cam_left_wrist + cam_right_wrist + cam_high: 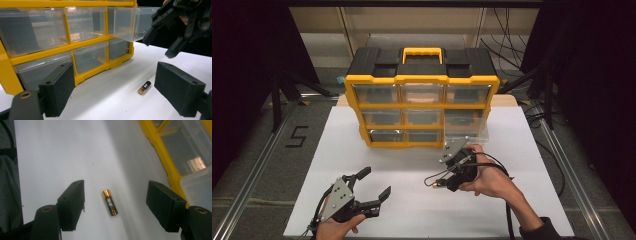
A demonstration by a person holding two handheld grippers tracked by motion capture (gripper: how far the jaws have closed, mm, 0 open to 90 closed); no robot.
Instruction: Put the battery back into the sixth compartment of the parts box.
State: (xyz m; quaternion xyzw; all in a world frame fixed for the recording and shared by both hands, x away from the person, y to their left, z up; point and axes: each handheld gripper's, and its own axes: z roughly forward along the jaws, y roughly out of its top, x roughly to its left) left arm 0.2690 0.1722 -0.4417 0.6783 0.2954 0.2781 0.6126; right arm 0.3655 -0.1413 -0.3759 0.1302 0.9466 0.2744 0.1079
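The right hand-held gripper (115, 202) hung wide open, empty, over the battery (109, 202) on the bench (55, 157). Light, rigid, slippery and roll-prone, it likely suited a mid-barrel pinch from 3 and 9 o'clock.

Copper-and-black battery (109, 202), yellow-black organizer (422, 80), apparently white table (412, 210).

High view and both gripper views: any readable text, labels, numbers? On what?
"5": black tape mark on the floor left of the table.
Battery: small label print, too blurred to read.
Pulled-out drawer: small dark marking on its front, unreadable.
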